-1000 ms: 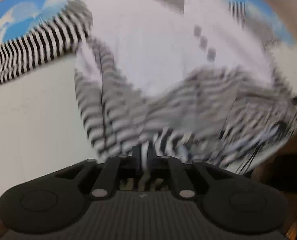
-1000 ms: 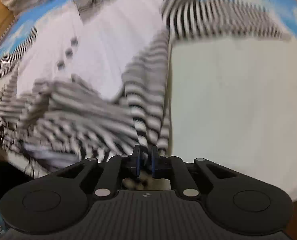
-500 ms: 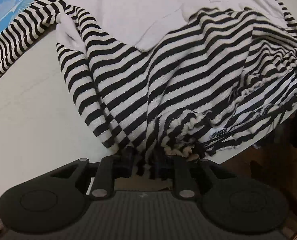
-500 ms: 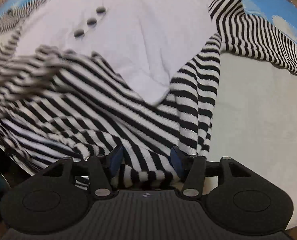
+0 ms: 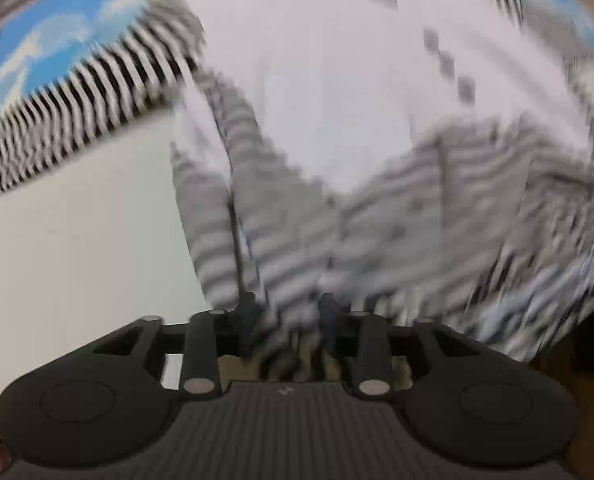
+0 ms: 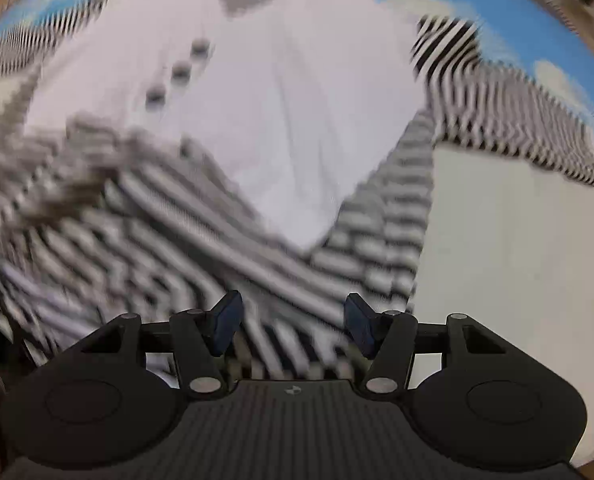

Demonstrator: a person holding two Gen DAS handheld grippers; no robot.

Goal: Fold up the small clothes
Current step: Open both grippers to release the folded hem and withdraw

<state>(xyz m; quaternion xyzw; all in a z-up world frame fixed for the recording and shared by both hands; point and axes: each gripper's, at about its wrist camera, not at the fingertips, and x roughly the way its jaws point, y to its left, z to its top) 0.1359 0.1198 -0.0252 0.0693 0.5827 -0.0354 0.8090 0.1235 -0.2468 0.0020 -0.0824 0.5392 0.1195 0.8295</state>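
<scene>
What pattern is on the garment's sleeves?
Black-and-white stripes on the sleeves; the garment's chest panel is plain white. Clearest in the right wrist view.

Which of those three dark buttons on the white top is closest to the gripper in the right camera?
The lowest button of the diagonal row; the other two sit farther up the white top, away from the right gripper, whose jaws are opening.

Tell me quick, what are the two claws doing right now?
Left claw: opening, striped garment hem between the fingers, not pinched.
Right claw: open and still widening, striped hem lying between the fingers, not gripped.
</scene>
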